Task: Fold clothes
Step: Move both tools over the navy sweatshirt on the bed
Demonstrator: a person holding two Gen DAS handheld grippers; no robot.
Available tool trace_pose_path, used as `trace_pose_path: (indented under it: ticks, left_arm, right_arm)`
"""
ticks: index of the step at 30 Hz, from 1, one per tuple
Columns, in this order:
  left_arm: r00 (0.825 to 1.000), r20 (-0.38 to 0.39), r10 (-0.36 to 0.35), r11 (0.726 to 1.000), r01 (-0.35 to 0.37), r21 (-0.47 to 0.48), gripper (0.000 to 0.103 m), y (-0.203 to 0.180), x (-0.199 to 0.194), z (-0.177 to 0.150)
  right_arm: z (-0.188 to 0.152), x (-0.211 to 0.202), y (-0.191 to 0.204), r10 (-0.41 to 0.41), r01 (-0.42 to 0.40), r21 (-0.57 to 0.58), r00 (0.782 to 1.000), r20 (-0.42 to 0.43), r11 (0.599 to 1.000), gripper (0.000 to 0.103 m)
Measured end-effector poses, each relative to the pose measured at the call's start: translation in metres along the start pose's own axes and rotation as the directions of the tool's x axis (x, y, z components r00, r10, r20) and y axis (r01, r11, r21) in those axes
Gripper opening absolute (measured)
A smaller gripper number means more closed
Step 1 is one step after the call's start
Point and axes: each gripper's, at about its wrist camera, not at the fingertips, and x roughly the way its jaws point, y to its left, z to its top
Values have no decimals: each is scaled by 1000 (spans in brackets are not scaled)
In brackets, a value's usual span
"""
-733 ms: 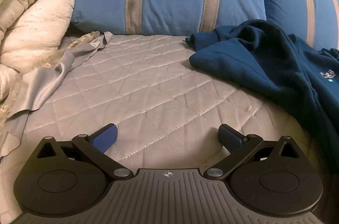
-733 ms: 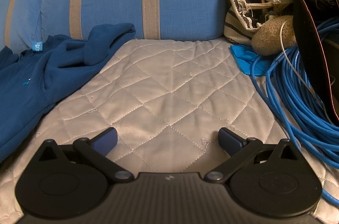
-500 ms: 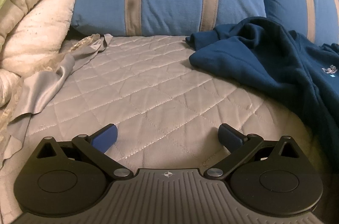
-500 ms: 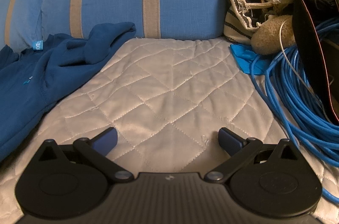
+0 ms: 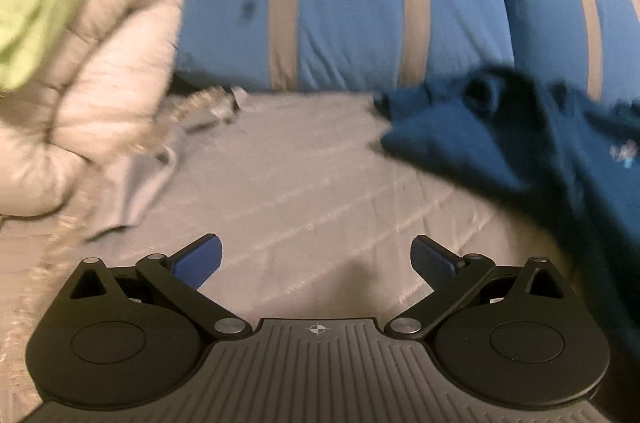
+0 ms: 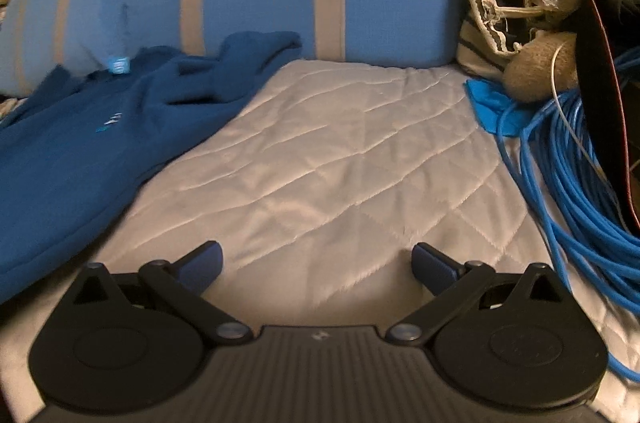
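The left gripper (image 5: 316, 257) has swung, blurring its view; the right gripper (image 6: 316, 259) barely shifts. Both claws gape apart, empty. The navy sweatshirt (image 6: 80, 143) logo is unreadable.

Left black two-finger gripper with blue pads (image 5: 316, 257) is spread wide, holding nothing, though its view looks blurred. Right black two-finger gripper with blue pads (image 6: 316, 263) gapes wide too, empty.

Two striped blue pillows (image 5: 348, 11) back there, one navy sweatshirt (image 6: 80, 151), one coil of blue cable (image 6: 580, 183), one white comforter (image 5: 100, 95), one striped bag (image 6: 480, 35).
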Motion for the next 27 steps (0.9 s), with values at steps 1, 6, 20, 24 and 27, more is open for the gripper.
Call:
trace_pose_path:
  ticks: [1, 6, 20, 24, 27]
  left_arm:
    - [1000, 15, 3, 1000, -3, -29, 103, 6, -9, 4]
    - [996, 90, 12, 991, 0, -131, 103, 34, -57, 27]
    - [978, 200, -56, 996, 68, -53, 103, 72, -204, 56]
    - [973, 216, -77, 992, 96, -81, 103, 83, -233, 65]
    - [971, 221, -86, 989, 109, -96, 103, 87, -251, 70]
  right_arm:
    - [0, -5, 0, -7, 7, 6, 1000, -15, 1000, 103]
    - [4, -50, -4, -8, 8, 49, 1000, 0, 999, 103]
    - [58, -206, -24, -183, 186, -70, 982, 46, 980, 103]
    - [66, -246, -42, -173, 173, 8, 983, 64, 985, 103]
    - [68, -272, -48, -173, 173, 1, 980, 103, 985, 103]
